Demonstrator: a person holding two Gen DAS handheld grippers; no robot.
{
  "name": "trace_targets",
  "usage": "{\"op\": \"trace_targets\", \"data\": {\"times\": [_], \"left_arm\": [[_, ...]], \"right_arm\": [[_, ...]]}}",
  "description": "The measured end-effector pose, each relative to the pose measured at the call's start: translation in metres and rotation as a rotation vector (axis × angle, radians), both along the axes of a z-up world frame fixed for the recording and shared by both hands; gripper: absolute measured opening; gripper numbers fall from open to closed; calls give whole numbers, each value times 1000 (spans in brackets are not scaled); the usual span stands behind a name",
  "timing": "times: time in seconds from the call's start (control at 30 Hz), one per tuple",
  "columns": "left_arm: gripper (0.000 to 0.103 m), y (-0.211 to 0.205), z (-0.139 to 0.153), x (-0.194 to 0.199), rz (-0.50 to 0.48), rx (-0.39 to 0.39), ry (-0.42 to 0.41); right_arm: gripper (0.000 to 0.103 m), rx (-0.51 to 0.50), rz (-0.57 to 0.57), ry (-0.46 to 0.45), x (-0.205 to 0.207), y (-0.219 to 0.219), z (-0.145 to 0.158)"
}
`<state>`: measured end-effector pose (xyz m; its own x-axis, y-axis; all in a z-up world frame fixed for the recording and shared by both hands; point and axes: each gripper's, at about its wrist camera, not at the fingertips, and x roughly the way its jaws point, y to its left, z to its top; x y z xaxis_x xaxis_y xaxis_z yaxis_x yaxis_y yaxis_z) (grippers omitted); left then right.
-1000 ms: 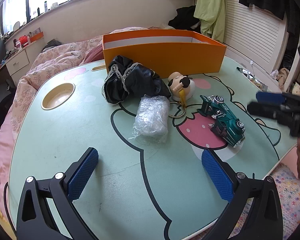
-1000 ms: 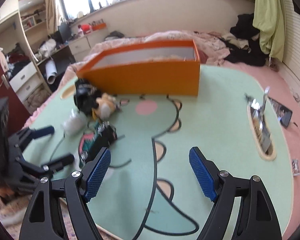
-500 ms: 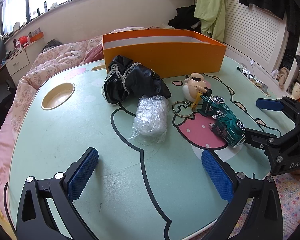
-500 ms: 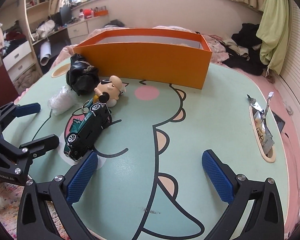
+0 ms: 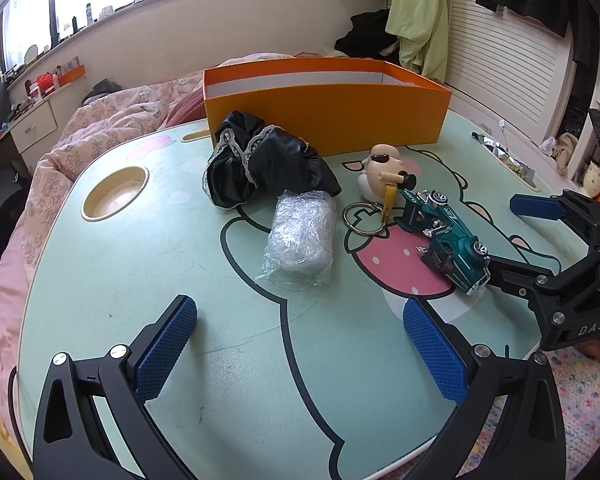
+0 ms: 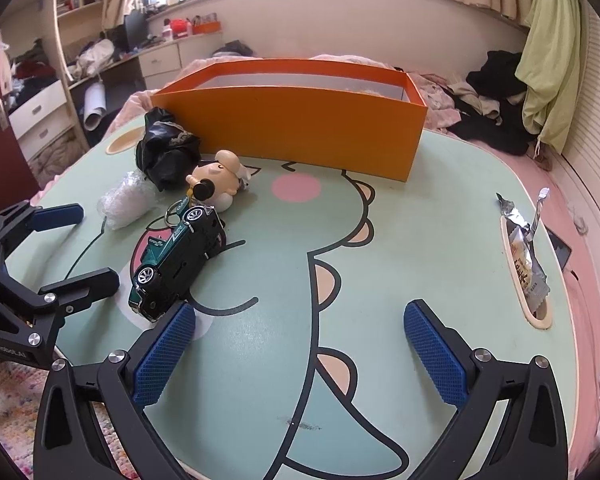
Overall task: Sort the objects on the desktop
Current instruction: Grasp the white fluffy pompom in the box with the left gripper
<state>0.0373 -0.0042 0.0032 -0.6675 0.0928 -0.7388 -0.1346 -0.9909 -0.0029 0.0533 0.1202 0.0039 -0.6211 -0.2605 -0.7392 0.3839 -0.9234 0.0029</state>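
Green toy car (image 5: 446,236) lies on the green cartoon-print table (image 5: 100,272), over the pink strawberry patch right of centre; its long axis runs diagonally, one end toward the orange box (image 5: 324,108), the other toward the table's near right edge. Which end is the front is hard to tell. Its near end sits just beside one finger of the right gripper (image 6: 300,354), whose jaws are spread wide and empty over bare tabletop. Left gripper (image 5: 300,350) likewise spread wide, nothing between its pads. Keychain figure (image 5: 382,176) with yellow strap and metal ring touches the car's far end. Clear plastic-wrapped bundle (image 5: 302,240) left of the ring; black lace-trimmed cloth (image 5: 260,164) behind it, against the box. Box interior mostly hidden by its front wall. Foil snack wrapper (image 6: 524,256) sits in the slot at the right edge.
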Motion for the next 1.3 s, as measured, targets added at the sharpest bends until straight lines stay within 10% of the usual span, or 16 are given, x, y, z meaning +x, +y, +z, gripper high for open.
{"op": "trace_targets", "data": {"times": [0.5,0.7,0.8,1.3], "left_arm": [[103,-15,34,-4,26,-39,37],[103,-19,104,-64,-65,220,-2],[103,3,115,-119,-54,194,-82],[60,61,34,-273,94,134,-403]], "right_arm": [[103,-8,11,6,1,-1,1],[103,-10,12,6,1,0,1],[103,-11,14,7,1,0,1],[103,-26,20,14,1,3,-1]]}}
